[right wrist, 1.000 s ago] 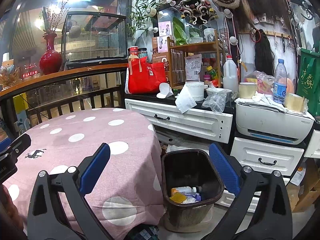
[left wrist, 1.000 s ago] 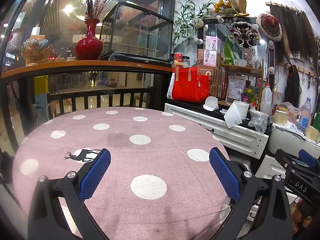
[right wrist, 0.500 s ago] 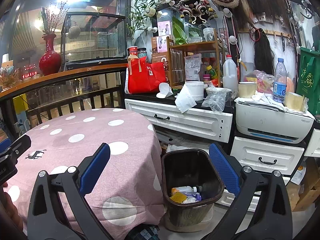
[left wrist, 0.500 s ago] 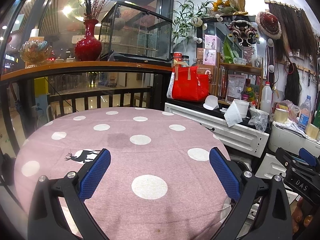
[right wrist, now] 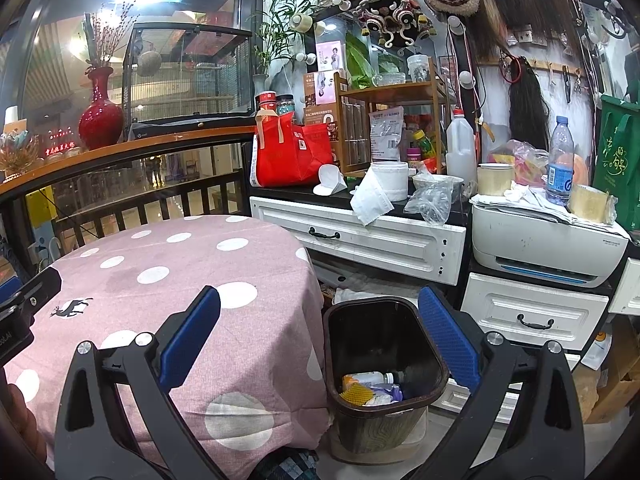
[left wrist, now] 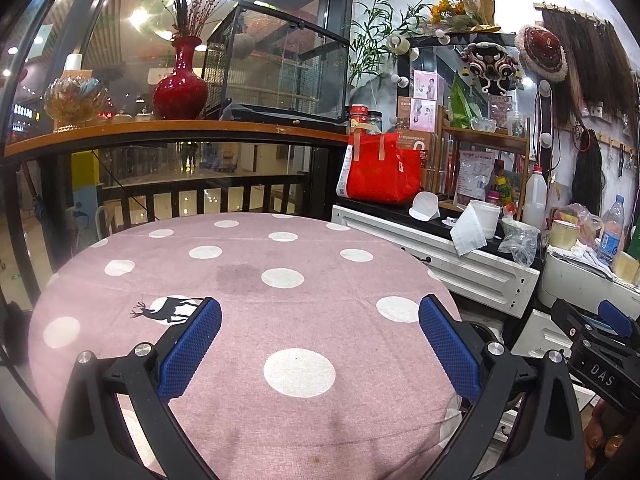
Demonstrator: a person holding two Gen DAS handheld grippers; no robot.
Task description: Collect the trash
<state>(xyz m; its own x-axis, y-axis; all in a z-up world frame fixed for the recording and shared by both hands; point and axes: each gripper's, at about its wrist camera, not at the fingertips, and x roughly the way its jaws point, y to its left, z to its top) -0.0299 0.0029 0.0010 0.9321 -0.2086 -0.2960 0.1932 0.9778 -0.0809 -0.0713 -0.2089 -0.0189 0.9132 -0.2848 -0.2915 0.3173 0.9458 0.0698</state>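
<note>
Both-handed: left tool (left wrist: 320, 336) and right tool (right wrist: 319, 330) wide apart, empty; bin (right wrist: 384, 364) contents partly hidden, labels unreadable.

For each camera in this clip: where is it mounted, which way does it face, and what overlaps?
Left wrist: sits on the left gripper, facing across the pink polka-dot tablecloth; its open blue-padded fingers show, the right gripper at the edge.
Right wrist: sits on the right gripper, facing the dark plastic trash bin beside the table; open fingers show.
Shared: tablecloth, red tote bag, white drawer cabinet.
</note>
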